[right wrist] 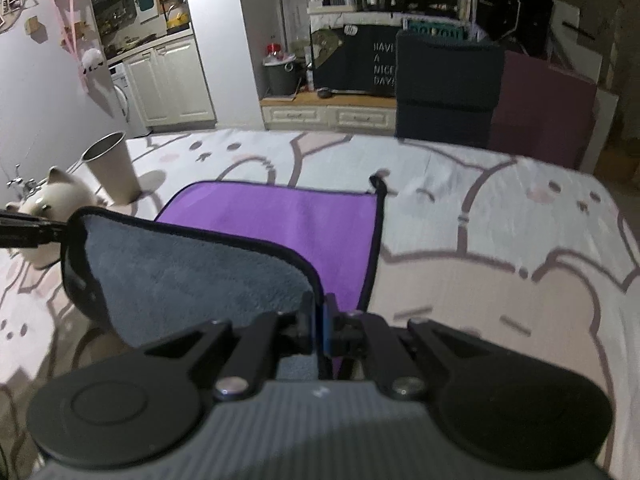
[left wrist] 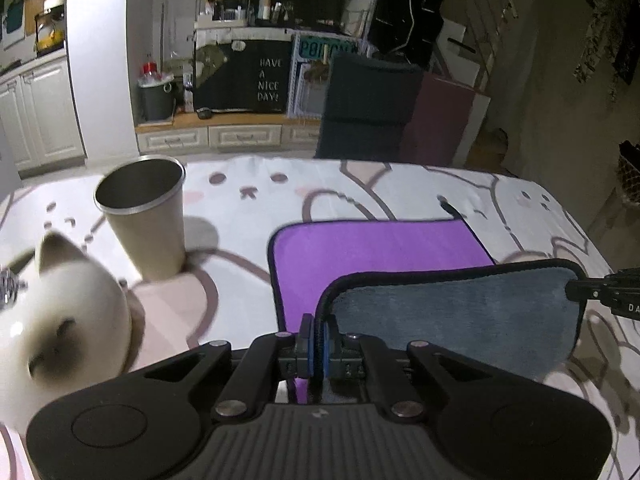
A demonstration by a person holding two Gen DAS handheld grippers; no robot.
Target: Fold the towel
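Note:
The towel (left wrist: 380, 246) is purple on one face and grey on the other, with a black hem, and lies on the bunny-print table cover. Its near edge is lifted, so the grey side (left wrist: 460, 312) faces me. My left gripper (left wrist: 318, 344) is shut on the towel's near left corner. My right gripper (right wrist: 320, 328) is shut on the near right corner; it also shows at the right edge of the left wrist view (left wrist: 576, 290). In the right wrist view the lifted grey flap (right wrist: 192, 276) hangs over the purple part (right wrist: 288, 216).
A metal cup (left wrist: 146, 216) stands left of the towel, with a white cat-shaped ceramic pot (left wrist: 64, 312) nearer on the left. A dark chair (left wrist: 368, 108) stands beyond the table's far edge. The towel's hanging loop (right wrist: 378, 182) lies at its far right corner.

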